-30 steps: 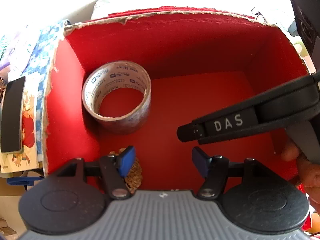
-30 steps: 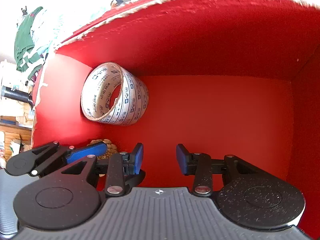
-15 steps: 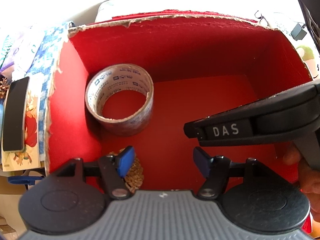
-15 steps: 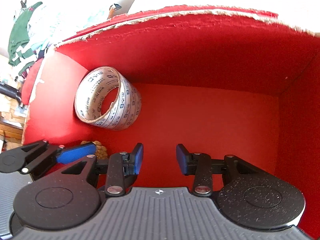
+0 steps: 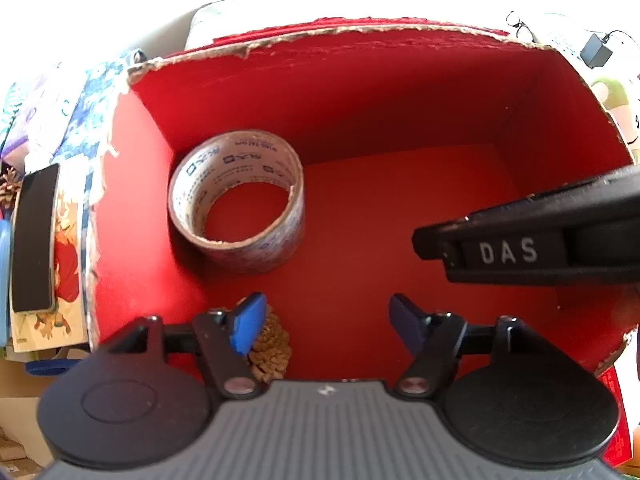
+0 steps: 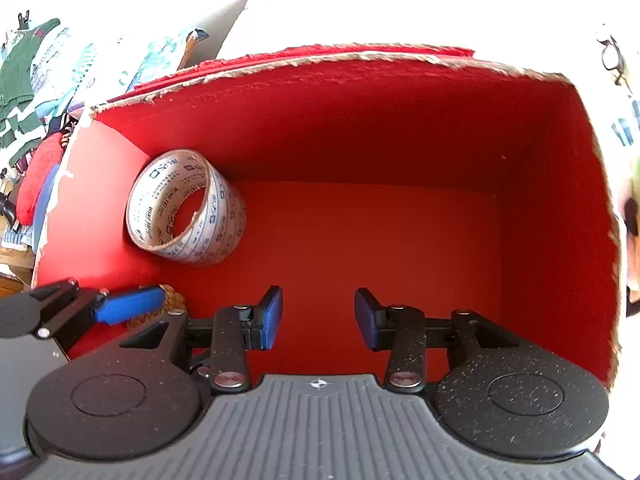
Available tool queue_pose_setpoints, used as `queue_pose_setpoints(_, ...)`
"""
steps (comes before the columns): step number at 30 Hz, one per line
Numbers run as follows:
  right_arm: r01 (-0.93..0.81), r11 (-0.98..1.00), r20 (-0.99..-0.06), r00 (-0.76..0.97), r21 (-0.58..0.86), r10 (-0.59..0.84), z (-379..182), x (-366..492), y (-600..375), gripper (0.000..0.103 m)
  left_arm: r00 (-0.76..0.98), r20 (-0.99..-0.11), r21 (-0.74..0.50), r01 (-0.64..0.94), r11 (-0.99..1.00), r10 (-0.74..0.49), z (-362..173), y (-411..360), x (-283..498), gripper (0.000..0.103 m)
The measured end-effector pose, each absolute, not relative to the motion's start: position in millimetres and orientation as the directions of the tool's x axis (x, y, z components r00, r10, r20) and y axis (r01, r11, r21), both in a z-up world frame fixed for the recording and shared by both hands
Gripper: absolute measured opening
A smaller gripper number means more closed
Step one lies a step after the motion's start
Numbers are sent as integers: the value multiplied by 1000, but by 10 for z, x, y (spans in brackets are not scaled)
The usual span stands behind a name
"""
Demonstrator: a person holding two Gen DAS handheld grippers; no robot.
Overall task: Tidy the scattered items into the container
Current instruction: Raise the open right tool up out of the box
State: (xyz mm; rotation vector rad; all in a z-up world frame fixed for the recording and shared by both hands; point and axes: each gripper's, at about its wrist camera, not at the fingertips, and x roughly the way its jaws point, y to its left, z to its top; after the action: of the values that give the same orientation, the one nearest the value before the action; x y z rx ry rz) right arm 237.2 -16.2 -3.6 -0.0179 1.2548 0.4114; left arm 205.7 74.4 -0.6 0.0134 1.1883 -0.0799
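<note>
Both grippers hang over the open red box, pointing down into it. The left gripper has its jaws spread with nothing between them. The right gripper also has its jaws spread and empty. In the left wrist view the right gripper shows as a black bar crossing the right side of the box.

Step in hand, as judged: both tools are empty above the box, so the next requirement is to lift clear and fetch another loose item.

1. Raise each gripper straight up until the blue pads pass the torn cardboard rim. A sideways pull risks catching the ragged edge.
2. Move one tool at a time; the two stand close together and could collide.
3. Keep the jaws spread on the way out, ready for the next item.

Box contents:

- A tape roll lies on the box floor in the far left corner, hole facing up, close against the left wall.
- A pine cone lies on the floor at the near left, directly beneath the left pad of the left gripper. Whether the pad touches it cannot be told.
- The rest of the floor is bare red.

Outside the box, to its left, lie a dark phone, resting on a picture card, and a second pine cone, apparently not yet collected.
</note>
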Motion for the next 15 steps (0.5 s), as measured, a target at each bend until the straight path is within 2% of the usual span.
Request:
queue_pose_setpoints(3, -303, 932, -926, 255, 198, 280, -60, 2346, -193, 43, 382, -922, -29, 76, 997, -56, 14, 719, 2044, 80)
queue_pose_setpoints(8, -276, 941, -923, 271, 196, 272, -71, 2310, -279, 43, 389, -920, -21, 78, 997, -50, 27, 700, 2030, 80)
queue_pose_setpoints(15, -261, 944, -897, 338, 202, 285, 120, 2227, -476, 43, 450, -893, 30, 92, 995, -15, 101, 584, 1897, 88)
